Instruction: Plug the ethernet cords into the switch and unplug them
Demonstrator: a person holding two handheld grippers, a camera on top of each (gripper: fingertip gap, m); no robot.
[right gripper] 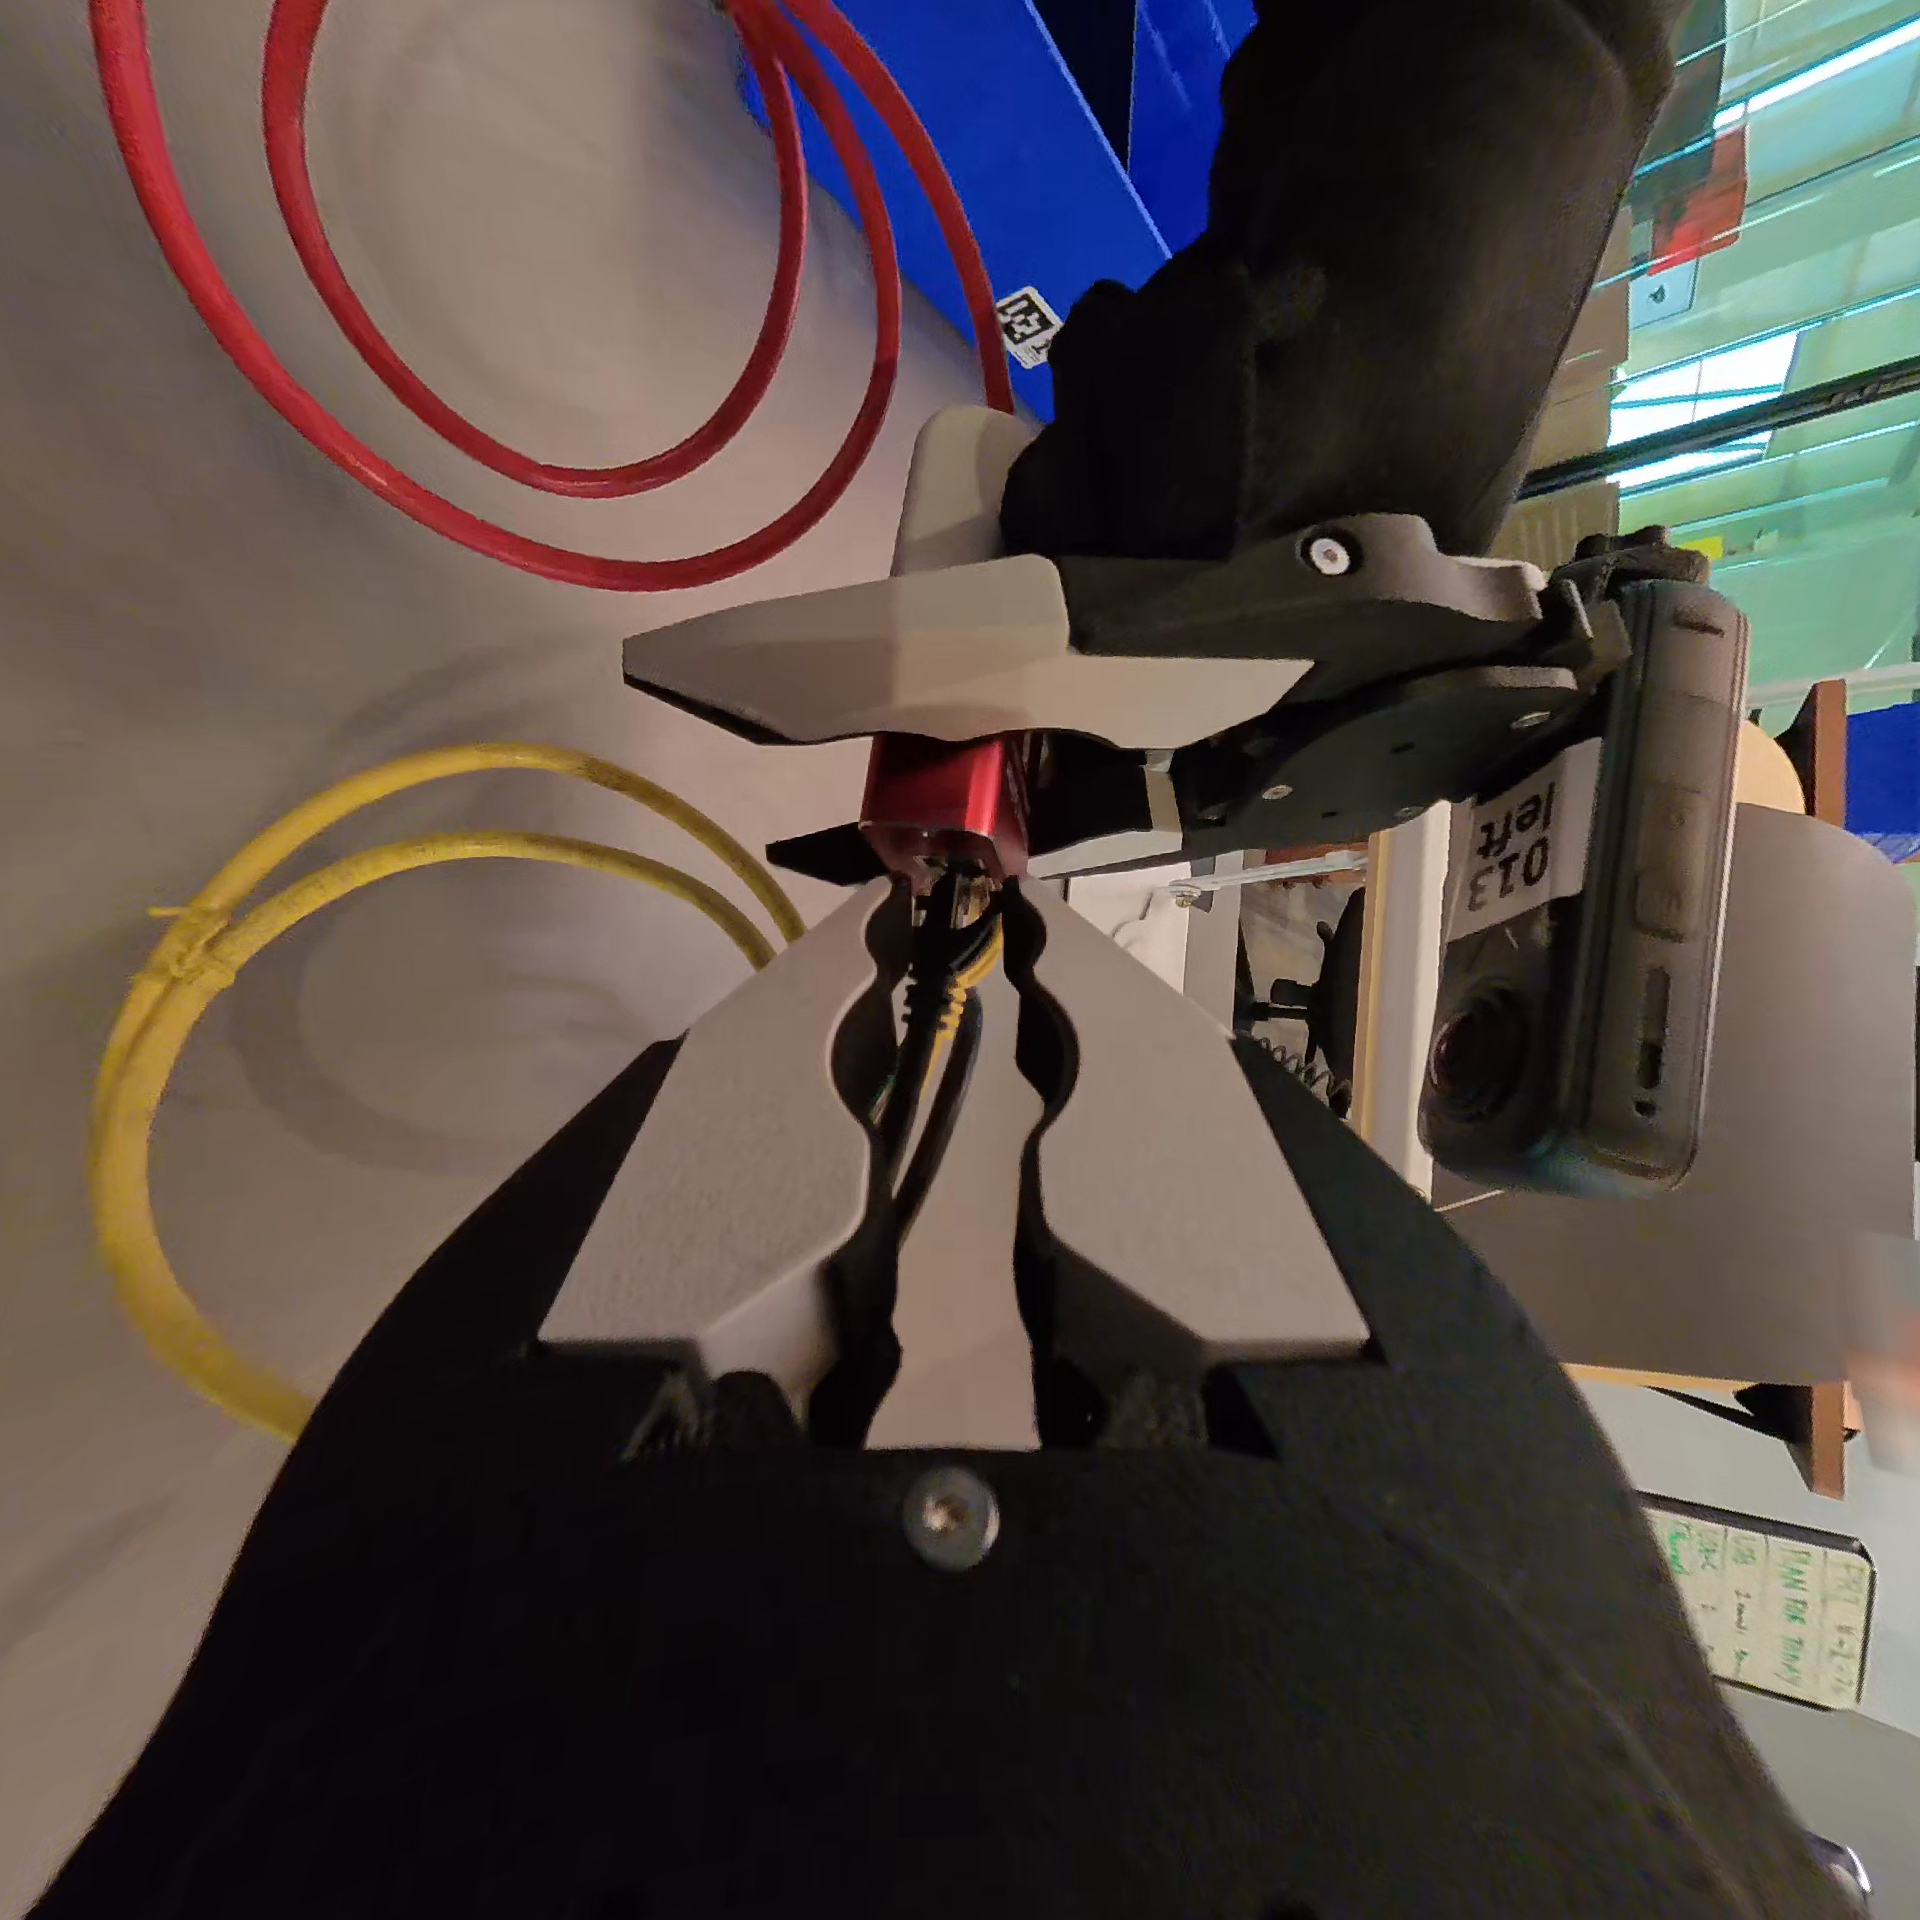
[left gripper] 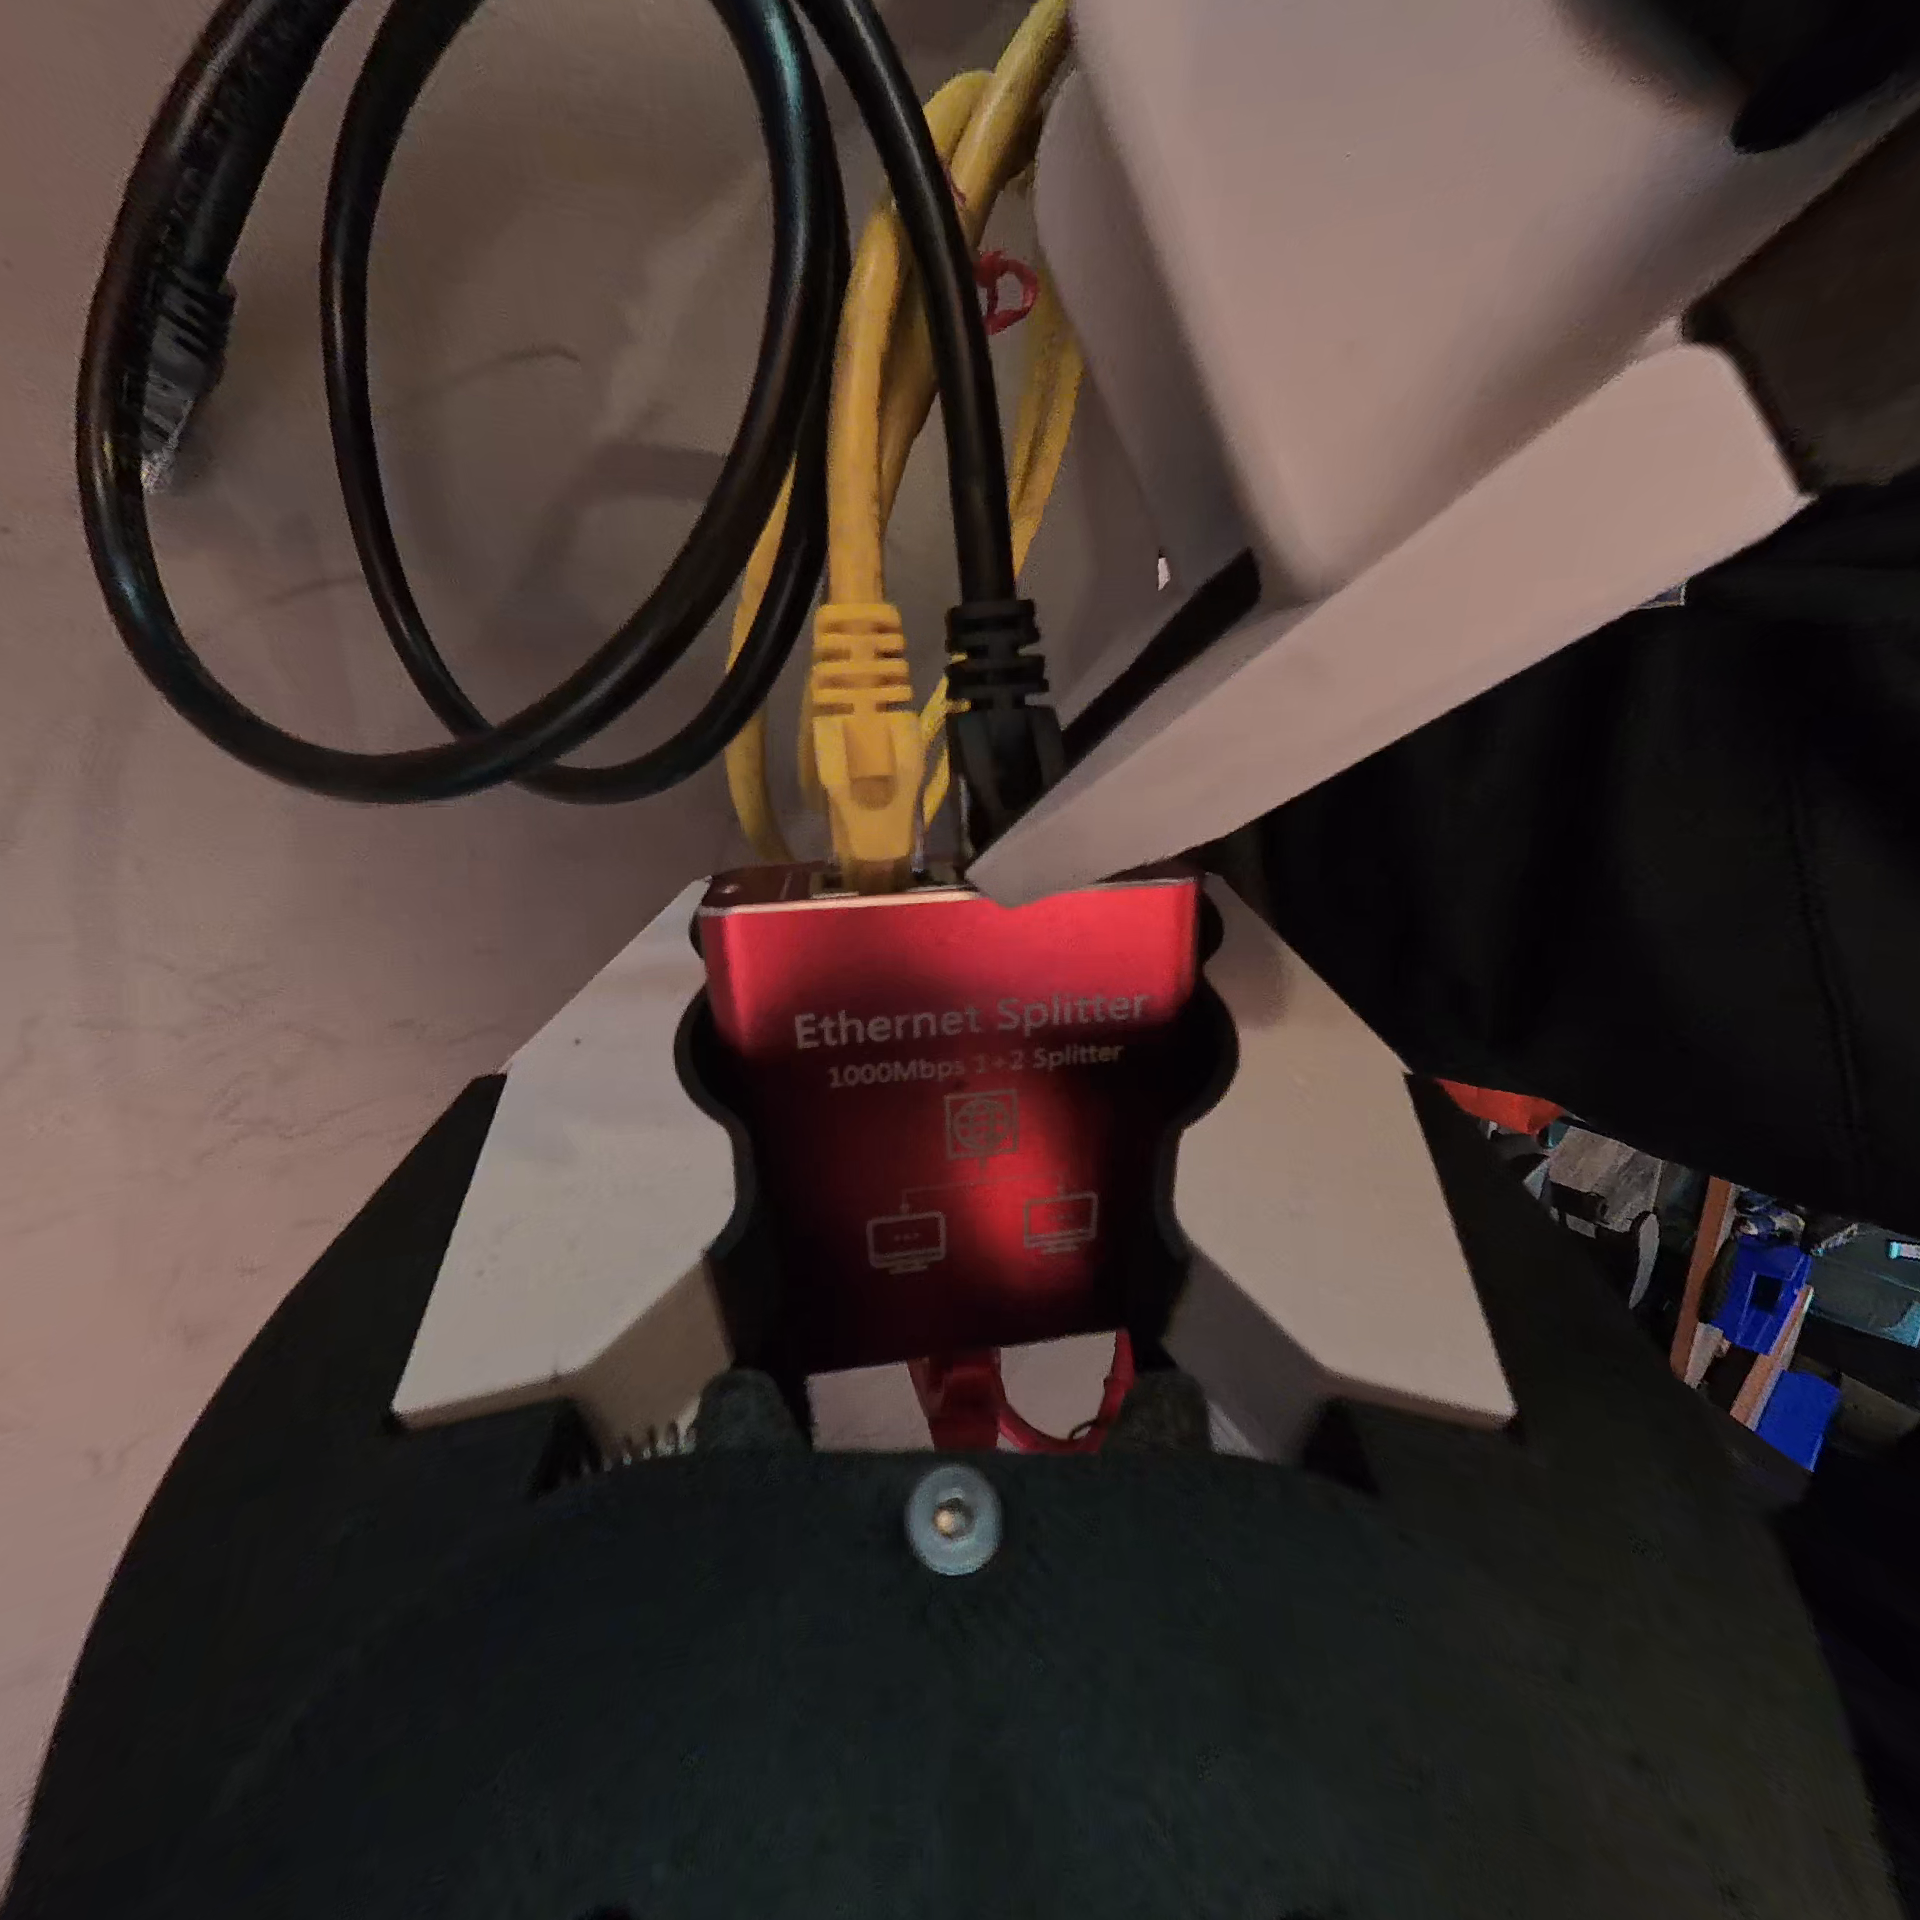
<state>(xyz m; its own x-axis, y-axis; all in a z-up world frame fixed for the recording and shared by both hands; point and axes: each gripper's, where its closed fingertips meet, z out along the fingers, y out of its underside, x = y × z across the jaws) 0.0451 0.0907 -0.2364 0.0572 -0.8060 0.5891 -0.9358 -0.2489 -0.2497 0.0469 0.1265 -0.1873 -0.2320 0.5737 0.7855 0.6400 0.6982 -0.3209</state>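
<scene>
Clamped between the left gripper's (left gripper: 951, 1039) fingers sits the red switch (left gripper: 951, 1122), yellow cord (left gripper: 862, 727) and black cord (left gripper: 997, 675) plugged in. Right gripper (right gripper: 951, 914) pinches the black plug at its port; a red cord (right gripper: 582, 499) coils beyond.

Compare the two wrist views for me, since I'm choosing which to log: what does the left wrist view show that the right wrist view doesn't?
Only the left wrist view shows the red switch's printed top face, the yellow plug seated in its port, and the black cord's free end.

Only the right wrist view shows a coiled red cord, a blue bin and the left tool's camera.

Both show the left tool clamping the switch, the right tool closed on the black plug, and yellow cord loops.
</scene>
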